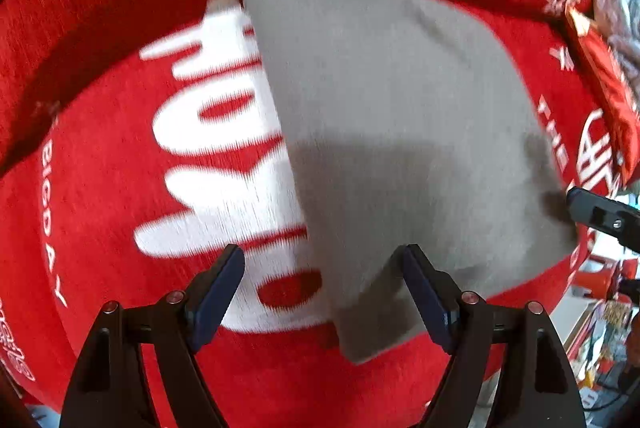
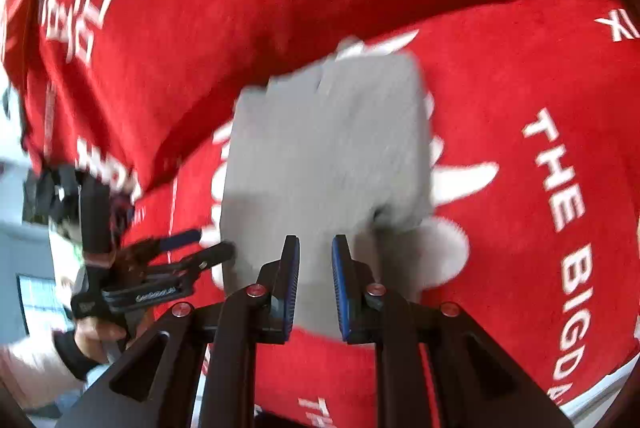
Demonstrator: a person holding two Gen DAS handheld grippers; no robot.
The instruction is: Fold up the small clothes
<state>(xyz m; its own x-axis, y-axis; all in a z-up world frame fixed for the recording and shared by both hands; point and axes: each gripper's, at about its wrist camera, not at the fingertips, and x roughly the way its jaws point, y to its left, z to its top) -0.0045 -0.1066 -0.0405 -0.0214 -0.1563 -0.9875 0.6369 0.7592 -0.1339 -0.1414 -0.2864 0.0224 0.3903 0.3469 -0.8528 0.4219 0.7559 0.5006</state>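
A small grey garment (image 1: 400,132), folded into a rough rectangle, lies flat on a red cloth (image 1: 100,188) printed with big white characters. My left gripper (image 1: 324,292) points straight down over the garment's near corner, jaws wide open, pads touching nothing. In the right wrist view the grey garment (image 2: 328,156) lies ahead of my right gripper (image 2: 316,284), whose blue pads stand a narrow gap apart with nothing pinched between them. The left gripper (image 2: 208,246) shows there at the garment's left edge, held by a hand (image 2: 96,336). One right finger (image 1: 600,216) pokes in at the garment's right edge.
The red cloth rises in a raised fold (image 2: 200,28) behind the garment. A red packet (image 1: 608,96) and a silvery wrapped thing (image 1: 616,0) lie at the far right. The cloth's edge and a cluttered floor (image 1: 592,328) lie at the lower right.
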